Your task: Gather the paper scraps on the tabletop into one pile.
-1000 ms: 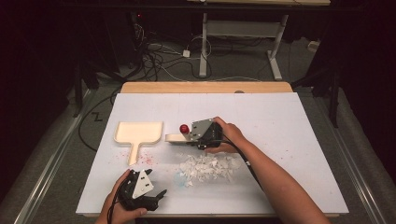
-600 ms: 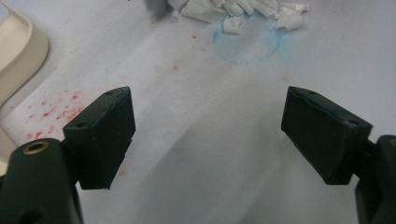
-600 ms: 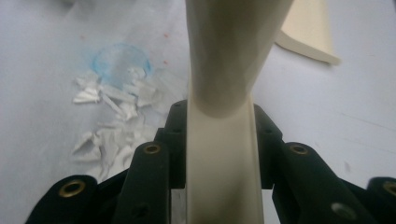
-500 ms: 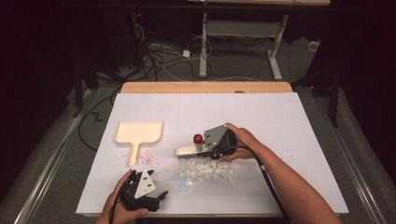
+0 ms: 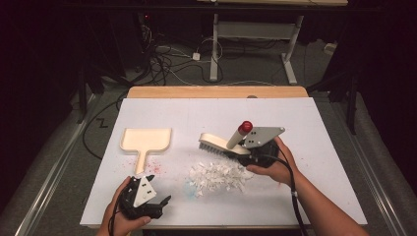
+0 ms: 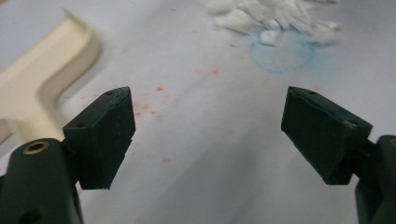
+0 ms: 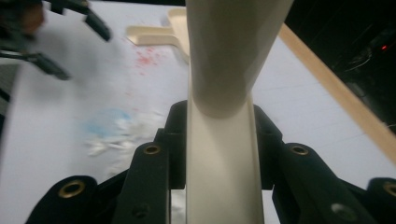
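Since a moment ago, the right claw (image 5: 235, 147) has carried the brush (image 5: 222, 145) to the right and lifted it a bit, so it now hangs over the far edge of the paper scraps (image 5: 219, 176). That brush is cream plastic, long and smooth, with a row of short stiff bristles under its head and a round red cap on the tip of its handle. From the right claw's own camera, the black jaws squeeze tight on both sides of the cream brush body (image 7: 223, 154). Those scraps are small, white, crinkly bits in a loose heap near the middle of the white table (image 5: 314, 128), beside a faint blue ring and some tiny red specks. A cream dustpan (image 5: 146, 141), flat with a low rim and a short handle, lies to the left, well apart from the brush. Down at the near left edge, the left claw (image 5: 162, 202) rests low by the table with its jaws spread wide, and nothing is between its dark, blocky pads (image 6: 106, 135).
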